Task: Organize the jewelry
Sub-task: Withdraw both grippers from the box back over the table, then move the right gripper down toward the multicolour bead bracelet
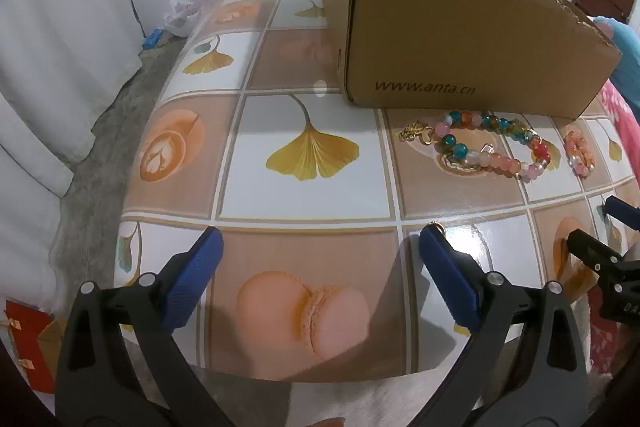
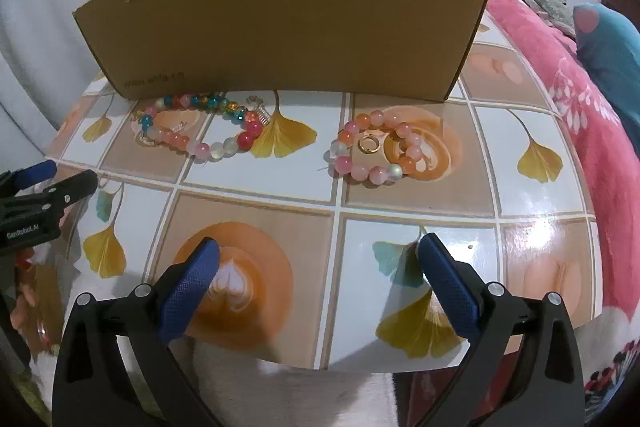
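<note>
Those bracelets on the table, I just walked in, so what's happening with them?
Nothing is held yet. The left gripper and right gripper both hover open over the table. Two beaded bracelets, a multicolored one and a pink-orange one, lie before the cardboard box, with small gold pieces beside them.

In the right wrist view the cardboard box (image 2: 280, 19) walls off the upper frame. Two bead bracelets, the multicoloured bracelet (image 2: 196, 129) and the pink bracelet (image 2: 372, 147), lie just before it at mid-frame. Bare desk (image 2: 336, 203) fills the lower centre up to them. The left tongs (image 2: 48, 175) intrude at the left edge.
</note>
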The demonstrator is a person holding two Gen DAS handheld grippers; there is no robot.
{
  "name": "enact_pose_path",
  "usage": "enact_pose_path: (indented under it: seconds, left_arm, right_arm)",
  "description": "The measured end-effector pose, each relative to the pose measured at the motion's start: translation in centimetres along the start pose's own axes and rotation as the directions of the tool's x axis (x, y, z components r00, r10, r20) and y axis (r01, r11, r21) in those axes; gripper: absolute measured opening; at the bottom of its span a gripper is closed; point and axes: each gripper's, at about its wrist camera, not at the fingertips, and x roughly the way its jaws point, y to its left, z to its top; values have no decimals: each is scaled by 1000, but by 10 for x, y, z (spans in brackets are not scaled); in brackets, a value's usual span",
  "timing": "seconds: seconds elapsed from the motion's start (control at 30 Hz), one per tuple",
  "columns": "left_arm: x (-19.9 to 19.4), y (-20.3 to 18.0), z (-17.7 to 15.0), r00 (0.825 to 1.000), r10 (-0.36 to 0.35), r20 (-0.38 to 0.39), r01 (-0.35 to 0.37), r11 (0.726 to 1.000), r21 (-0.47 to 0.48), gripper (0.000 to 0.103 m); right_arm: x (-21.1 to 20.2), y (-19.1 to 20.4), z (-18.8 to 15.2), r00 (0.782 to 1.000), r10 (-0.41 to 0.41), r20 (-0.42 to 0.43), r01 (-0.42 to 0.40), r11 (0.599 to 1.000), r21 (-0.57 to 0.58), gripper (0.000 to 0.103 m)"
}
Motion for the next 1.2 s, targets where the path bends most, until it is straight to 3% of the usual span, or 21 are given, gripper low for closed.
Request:
enact_pose_path:
  seconds: [0.43, 0.53, 0.67, 0.8, 0.97, 1.2]
  left_arm:
    - [-5, 0, -8, 998, -9, 61, 7, 1000, 21, 96]
    - [-7, -1, -10, 997, -8, 75, 6, 1000, 24, 96]
    - [-8, -1, -12, 995, -19, 97, 16, 999, 41, 96]
    - [-7, 1, -11, 994, -45, 104, 38, 997, 71, 96]
    - [-6, 2, -11, 992, -50, 115, 42, 996, 75, 96]
    - [-6, 3, -10, 992, -52, 113, 43, 996, 76, 96]
  right_arm:
    - [2, -5, 6, 1000, 9, -15, -10, 1000, -14, 96]
    - [1, -11, 3, 999, 39, 0, -39, 999, -29, 96]
    - [-8, -26, 3, 993, 115, 13, -115, 993, 36, 96]
    - [-23, -37, 8, 981, 186, 54, -190, 978, 80, 96]
    - [-50, -35, 21, 954, 276, 113, -280, 960, 16, 96]
    - [-56, -29, 52, 908, 401, 118, -405, 914, 13, 94]
